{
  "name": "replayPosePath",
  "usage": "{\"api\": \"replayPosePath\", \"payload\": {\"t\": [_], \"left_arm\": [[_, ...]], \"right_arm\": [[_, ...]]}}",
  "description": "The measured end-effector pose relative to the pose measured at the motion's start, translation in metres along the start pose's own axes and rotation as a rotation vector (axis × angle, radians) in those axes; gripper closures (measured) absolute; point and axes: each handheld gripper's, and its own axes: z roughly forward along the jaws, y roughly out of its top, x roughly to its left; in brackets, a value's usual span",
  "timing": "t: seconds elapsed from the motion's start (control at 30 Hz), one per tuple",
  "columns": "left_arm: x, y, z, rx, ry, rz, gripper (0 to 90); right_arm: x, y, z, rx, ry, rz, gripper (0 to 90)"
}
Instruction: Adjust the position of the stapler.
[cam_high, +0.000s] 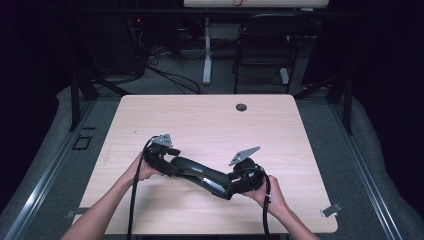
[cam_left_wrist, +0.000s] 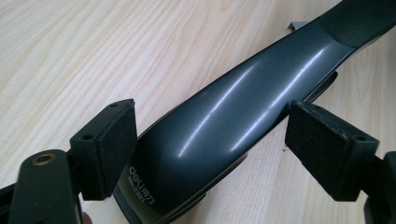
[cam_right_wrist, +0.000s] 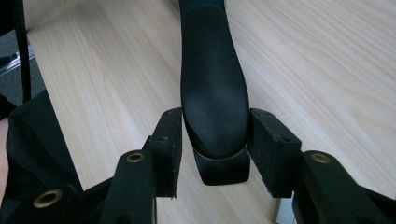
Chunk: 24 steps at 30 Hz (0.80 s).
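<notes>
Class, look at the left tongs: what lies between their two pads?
The glossy end of the black stapler, in the left gripper view; the left tongs straddle it.

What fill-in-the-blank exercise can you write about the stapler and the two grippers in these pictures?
1. The stapler lies flat on the ____.
2. The right gripper presses its jaws on ____ sides of the stapler.
3. In the high view, the left gripper is at the stapler's ____ end.

Missing words: table; both; left
</notes>
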Motion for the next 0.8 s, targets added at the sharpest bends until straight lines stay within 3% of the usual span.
{"api": "replayPosePath", "payload": {"t": [0.17,0.23,0.27,0.33,0.37,0.4,0.43,0.7,0.8], "left_arm": [[-0.001,0.001,0.001,0.003,0.009,0.021,17.7],[0.0,0.001,0.003,0.002,-0.014,0.027,15.8],[0.001,0.003,0.009,0.025,-0.026,0.023,12.6],[-0.003,0.005,0.016,0.067,-0.013,0.066,9.3],[-0.003,0.005,0.016,0.067,-0.013,0.066,9.0],[-0.007,0.006,0.018,0.096,0.021,0.107,9.1],[-0.007,0.006,0.018,0.093,0.024,0.115,9.4],[-0.008,0.003,0.012,0.089,0.005,0.12,15.6],[-0.01,0.003,0.01,0.098,0.026,0.122,17.5]], "right_arm": [[0.0,0.0,0.0,0.001,-0.003,-0.006,56.2],[0.0,0.0,0.001,-0.001,-0.002,-0.008,56.2],[0.0,0.0,0.001,0.002,-0.002,-0.012,56.2],[0.0,0.0,0.001,-0.003,-0.003,-0.011,56.2],[0.0,0.0,0.001,-0.003,-0.003,-0.011,56.2],[0.001,-0.001,0.002,-0.006,-0.006,-0.01,56.3],[0.0,-0.001,0.002,-0.006,-0.004,-0.011,56.3],[0.0,-0.001,0.001,-0.004,-0.023,-0.018,56.0],[-0.001,0.001,0.002,0.009,-0.022,-0.023,55.7]]}}
